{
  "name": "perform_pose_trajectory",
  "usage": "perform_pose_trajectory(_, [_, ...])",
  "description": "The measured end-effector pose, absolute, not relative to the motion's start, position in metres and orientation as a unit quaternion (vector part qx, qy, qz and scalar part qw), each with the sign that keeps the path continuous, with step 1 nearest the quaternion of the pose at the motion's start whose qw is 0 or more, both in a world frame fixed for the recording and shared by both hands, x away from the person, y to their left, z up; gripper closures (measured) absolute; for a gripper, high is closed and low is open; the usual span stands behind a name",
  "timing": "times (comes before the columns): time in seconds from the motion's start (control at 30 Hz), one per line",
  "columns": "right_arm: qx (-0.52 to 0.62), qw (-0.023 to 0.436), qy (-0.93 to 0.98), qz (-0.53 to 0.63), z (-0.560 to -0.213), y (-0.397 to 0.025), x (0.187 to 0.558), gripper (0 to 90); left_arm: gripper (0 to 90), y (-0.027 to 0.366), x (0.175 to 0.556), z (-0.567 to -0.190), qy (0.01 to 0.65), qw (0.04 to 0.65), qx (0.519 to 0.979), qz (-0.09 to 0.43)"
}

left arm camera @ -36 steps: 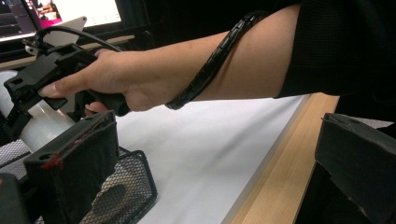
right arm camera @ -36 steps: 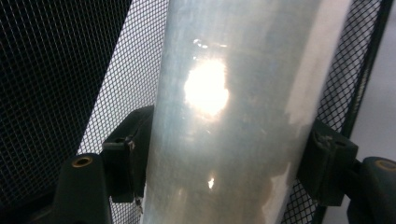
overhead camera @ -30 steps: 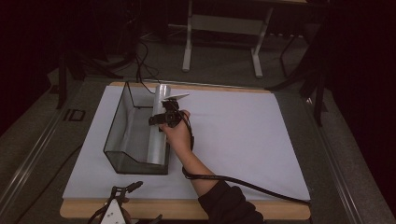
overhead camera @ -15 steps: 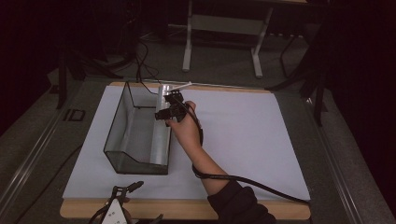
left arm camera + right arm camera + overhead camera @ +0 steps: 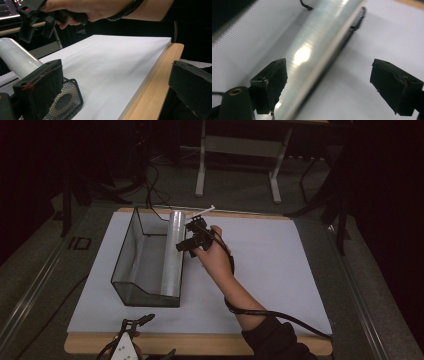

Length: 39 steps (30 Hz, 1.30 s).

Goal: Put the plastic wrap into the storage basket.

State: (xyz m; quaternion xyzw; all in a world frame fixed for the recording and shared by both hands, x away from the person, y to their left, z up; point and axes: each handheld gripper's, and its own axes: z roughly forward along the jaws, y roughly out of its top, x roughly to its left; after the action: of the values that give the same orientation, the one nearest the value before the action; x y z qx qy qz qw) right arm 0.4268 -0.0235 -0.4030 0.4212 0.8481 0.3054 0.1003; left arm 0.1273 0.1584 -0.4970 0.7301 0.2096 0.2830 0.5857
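Note:
A long roll of clear film (image 5: pixel 172 255) lies along the right wall of a black mesh basket (image 5: pixel 122 265) on the white sheet. My right gripper (image 5: pixel 189 243) hovers just right of the roll's far half, open, with nothing between its jaws. In the right gripper view the roll (image 5: pixel 317 50) runs diagonally past the left jaw, and the right gripper (image 5: pixel 332 82) stands wide apart over the sheet beside the mesh (image 5: pixel 249 32). My left gripper (image 5: pixel 152 336) rests open at the table's front edge. The left gripper view shows the roll (image 5: pixel 17 57) and the right gripper (image 5: pixel 37 25) farther off.
A white sheet (image 5: pixel 270 265) covers the wooden table, whose front edge (image 5: pixel 150 87) is bare wood. A black cable (image 5: pixel 285 317) trails from the right hand across the sheet. Metal stand legs (image 5: pixel 202 165) and floor cables lie beyond the table.
My right gripper has shifted a little to the right and farther along the roll, coming off it. The roll stays at the basket's right wall. The left gripper has not moved.

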Motion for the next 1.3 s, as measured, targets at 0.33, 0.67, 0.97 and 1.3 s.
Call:
perform_pose_trajectory(0.33, [0.405, 0.150, 0.849, 0.304, -0.392, -0.063, 0.421, 14.1, 0.3, 0.158, 0.128, -0.498, 0.211, 0.584, 0.731, 0.283])
perform_pose_trajectory(0.67, [0.388, 0.178, 0.849, 0.312, -0.384, -0.105, 0.401, 14.1, 0.3, 0.156, 0.128, -0.498, 0.213, 0.583, 0.732, 0.282])
perform_pose_trajectory(0.97, [0.380, 0.188, 0.845, 0.326, -0.394, -0.137, 0.382, 14.2, 0.3, 0.157, 0.128, -0.498, 0.213, 0.583, 0.731, 0.284])
perform_pose_trajectory(1.3, [0.360, 0.202, 0.844, 0.342, -0.411, -0.166, 0.353, 14.5, 0.3, 0.155, 0.129, -0.499, 0.213, 0.582, 0.732, 0.283])
